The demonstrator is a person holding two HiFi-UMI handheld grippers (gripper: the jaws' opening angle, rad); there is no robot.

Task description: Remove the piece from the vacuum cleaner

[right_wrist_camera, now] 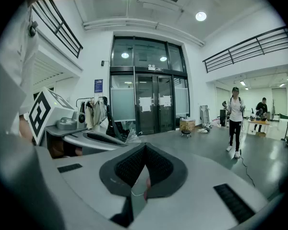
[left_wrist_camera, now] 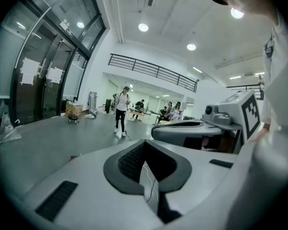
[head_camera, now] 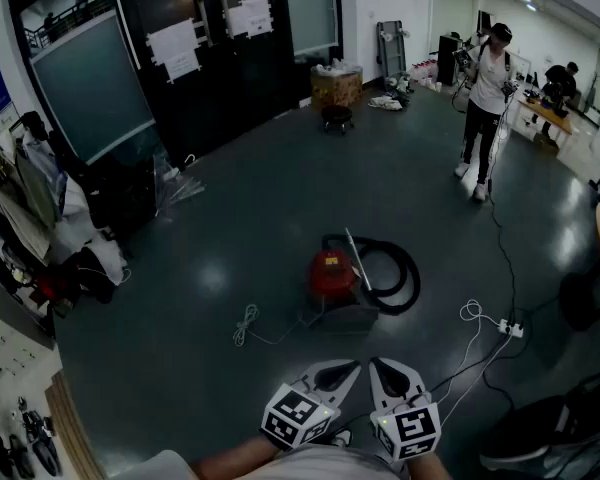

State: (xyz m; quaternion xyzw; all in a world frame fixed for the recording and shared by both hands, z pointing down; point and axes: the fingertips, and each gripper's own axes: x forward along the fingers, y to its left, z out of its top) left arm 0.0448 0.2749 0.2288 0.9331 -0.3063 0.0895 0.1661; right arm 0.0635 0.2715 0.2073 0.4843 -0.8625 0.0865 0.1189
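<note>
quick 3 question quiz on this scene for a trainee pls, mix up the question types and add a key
1. True or false: the left gripper is gripping the red vacuum cleaner.
2. What curls beside the vacuum cleaner? A) a black hose B) a yellow rope C) a metal chain
3. Fill in: the jaws of the right gripper are ___, with nothing between them.
Key: 1 false, the cleaner stands well ahead of both grippers, untouched; 2 A; 3 shut.
</note>
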